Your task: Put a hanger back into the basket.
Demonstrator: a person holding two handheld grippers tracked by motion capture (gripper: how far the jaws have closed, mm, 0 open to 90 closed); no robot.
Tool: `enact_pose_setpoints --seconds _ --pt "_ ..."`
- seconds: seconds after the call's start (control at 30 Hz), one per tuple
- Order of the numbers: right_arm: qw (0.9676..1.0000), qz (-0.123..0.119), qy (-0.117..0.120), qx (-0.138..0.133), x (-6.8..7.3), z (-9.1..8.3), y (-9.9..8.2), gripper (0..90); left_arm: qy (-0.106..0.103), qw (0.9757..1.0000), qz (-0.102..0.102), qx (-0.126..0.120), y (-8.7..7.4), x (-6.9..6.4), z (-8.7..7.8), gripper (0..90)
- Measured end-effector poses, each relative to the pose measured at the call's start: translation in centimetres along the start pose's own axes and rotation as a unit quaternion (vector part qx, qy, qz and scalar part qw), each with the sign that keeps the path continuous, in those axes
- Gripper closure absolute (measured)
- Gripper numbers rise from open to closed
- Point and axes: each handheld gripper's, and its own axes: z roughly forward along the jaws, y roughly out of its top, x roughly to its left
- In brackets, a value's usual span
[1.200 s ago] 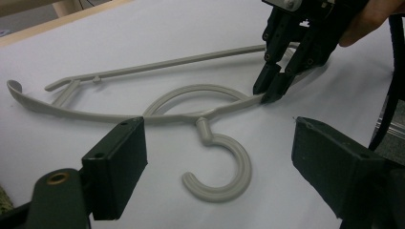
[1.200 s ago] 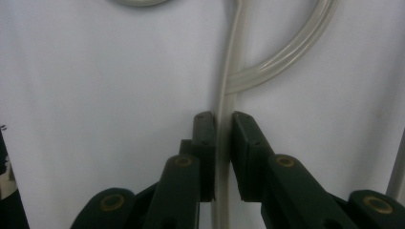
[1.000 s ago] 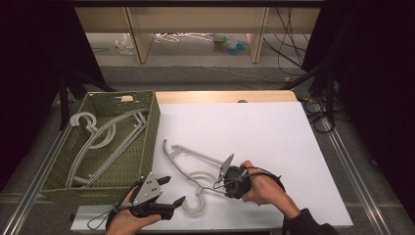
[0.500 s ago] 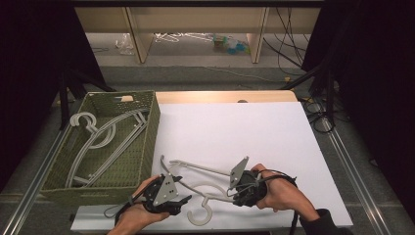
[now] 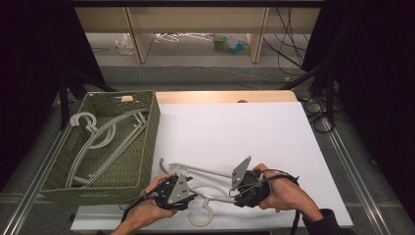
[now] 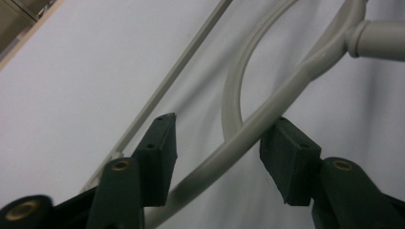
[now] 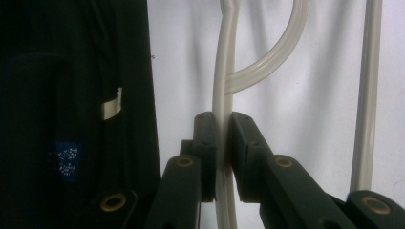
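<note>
Right gripper [image 7: 222,157] has its jaws pinched tight on one arm of the hanger [image 5: 205,188], which makes sense: it's pinning the thing so it doesn't skate around on the white table [image 5: 235,132] while the other hand gets its bite. Left gripper [image 6: 217,152] has just been closing, and the hanger's other arm runs right between its jaws. In the left gripper view one pad looks like it's already touching the plastic while the other is still off it, so no real grip there yet, about half shut.

Hanger sits near the front edge of the table, hook [image 5: 204,215] pointing toward the person, between the two hands. Just left of it is a green basket [image 5: 151,127] with more hangers [image 5: 105,134] lying inside, so my guess is this one's headed in there too. Grabbing both arms probably keeps it level for the lift.
</note>
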Motion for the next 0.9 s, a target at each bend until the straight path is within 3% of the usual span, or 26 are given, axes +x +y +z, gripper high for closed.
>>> enact_pose_setpoints --seconds 0.1,0.17,0.2,0.43,0.63,0.73,0.77,0.9 --pt "1.0 0.001 0.0 -0.001 -0.2 -0.1 -0.2 81.4 0.007 0.9989 0.046 0.003 0.4 -0.3 -0.2 57.8" --pt "1.0 -0.003 0.003 -0.001 -0.3 -0.2 -0.3 81.4 0.0 0.9971 0.076 0.007 0.8 -0.4 -0.3 61.4" --pt "1.0 -0.004 0.004 -0.003 -0.3 -0.2 -0.4 81.3 0.0 0.9948 0.102 0.006 1.0 -0.5 -0.3 63.4" --pt "0.9999 0.004 -0.012 -0.007 -1.0 -0.6 -1.0 78.6 0.014 0.9869 0.16 0.018 2.0 -1.1 -0.8 71.3" --pt "0.998 0.037 -0.039 -0.033 -1.5 -1.2 -1.3 70.6 0.013 0.985 0.172 0.013 2.9 -1.0 -1.2 75.3" --pt "0.995 0.057 -0.063 -0.052 -1.8 -1.7 -1.4 61.0 0.008 0.9876 0.157 0.003 3.5 -0.8 -1.4 77.4" --pt "0.9936 0.065 -0.071 -0.059 -1.9 -1.7 -1.5 58.8 -0.001 0.9902 0.14 0.002 3.7 -0.7 -1.5 77.9" --pt "0.9887 0.082 -0.099 -0.077 -2.4 -1.8 -1.4 51.3 -0.014 0.995 0.099 0.003 4.3 -0.1 -1.5 79.2"
